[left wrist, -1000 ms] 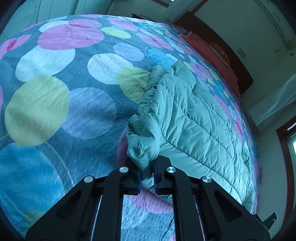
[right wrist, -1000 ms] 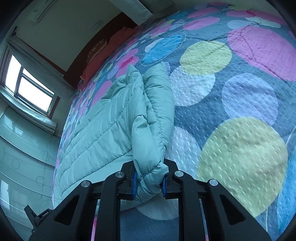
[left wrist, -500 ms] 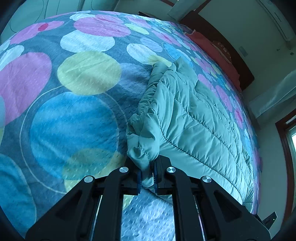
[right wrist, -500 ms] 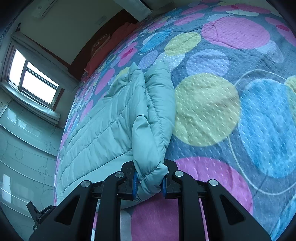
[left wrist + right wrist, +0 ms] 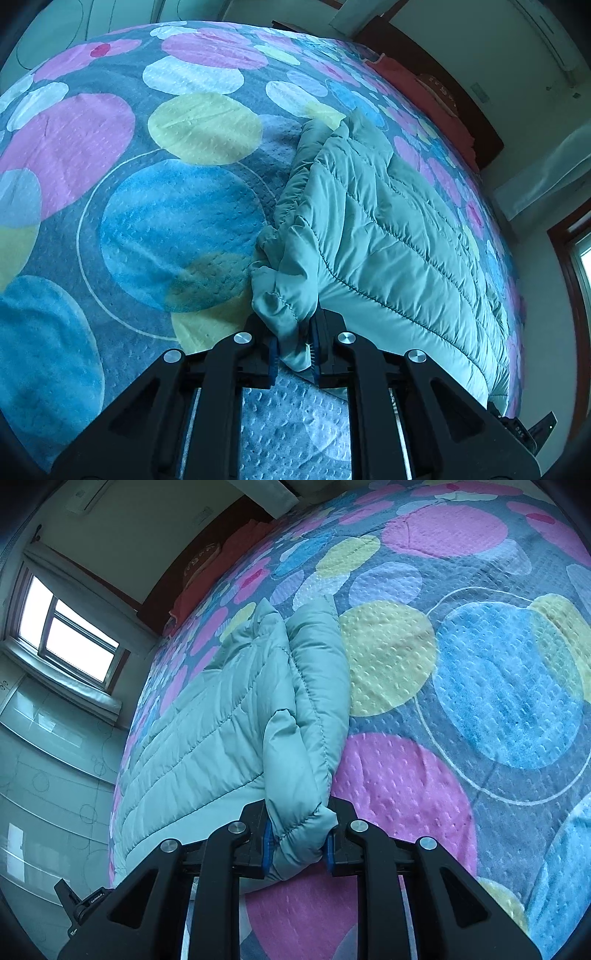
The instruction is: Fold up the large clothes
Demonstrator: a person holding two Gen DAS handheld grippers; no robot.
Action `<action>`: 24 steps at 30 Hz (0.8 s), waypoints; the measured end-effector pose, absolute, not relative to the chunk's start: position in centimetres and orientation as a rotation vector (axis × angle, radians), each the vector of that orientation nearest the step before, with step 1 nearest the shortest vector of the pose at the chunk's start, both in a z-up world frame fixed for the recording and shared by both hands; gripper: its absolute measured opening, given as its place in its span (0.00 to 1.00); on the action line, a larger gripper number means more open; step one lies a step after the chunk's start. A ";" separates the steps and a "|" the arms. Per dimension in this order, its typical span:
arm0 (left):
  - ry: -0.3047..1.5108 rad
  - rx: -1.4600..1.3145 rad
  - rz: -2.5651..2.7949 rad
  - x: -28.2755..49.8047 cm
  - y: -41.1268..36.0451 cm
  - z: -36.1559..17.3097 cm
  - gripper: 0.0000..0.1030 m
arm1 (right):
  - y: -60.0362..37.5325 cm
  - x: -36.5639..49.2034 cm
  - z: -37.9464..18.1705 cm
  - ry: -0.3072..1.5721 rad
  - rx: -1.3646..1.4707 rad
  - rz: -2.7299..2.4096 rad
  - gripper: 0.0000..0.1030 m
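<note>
Puffer jacket [image 5: 388, 236], pale green and quilted, lies across my spotted bedspread [image 5: 177, 221], running toward one o'clock from the left gripper [image 5: 293, 354]. Both that one and my right gripper [image 5: 299, 843] have just eased wider, fabric bunched between their pads.

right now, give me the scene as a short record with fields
garment: teal quilted jacket, partly folded, lying on the bed
surface: bedspread with coloured circles
left gripper: jaws have just been opening, gathered jacket edge between them
right gripper: jaws have just been opening, padded fold between them
background: window, red pillow
</note>
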State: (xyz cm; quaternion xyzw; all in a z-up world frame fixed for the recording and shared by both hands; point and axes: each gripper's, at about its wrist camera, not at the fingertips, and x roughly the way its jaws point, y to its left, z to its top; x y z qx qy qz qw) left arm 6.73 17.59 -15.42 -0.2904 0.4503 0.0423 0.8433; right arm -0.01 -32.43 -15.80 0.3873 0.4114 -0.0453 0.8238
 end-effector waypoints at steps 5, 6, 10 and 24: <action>0.956 -0.534 0.112 6.4 17.7 -14.7 0.38 | -33.0 -0.1 -15.5 0.875 0.822 -0.123 0.35; 0.957 -0.506 0.118 6.3 17.8 -14.6 0.42 | -33.2 -0.4 -15.5 0.875 0.816 -0.131 0.39; 0.957 -0.473 0.124 5.9 18.9 -14.4 0.50 | -34.5 -1.8 -15.0 0.865 0.792 -0.152 0.42; 0.863 -0.234 0.194 5.6 20.2 -10.2 0.51 | -35.1 -2.6 -10.7 0.838 0.544 -0.273 0.42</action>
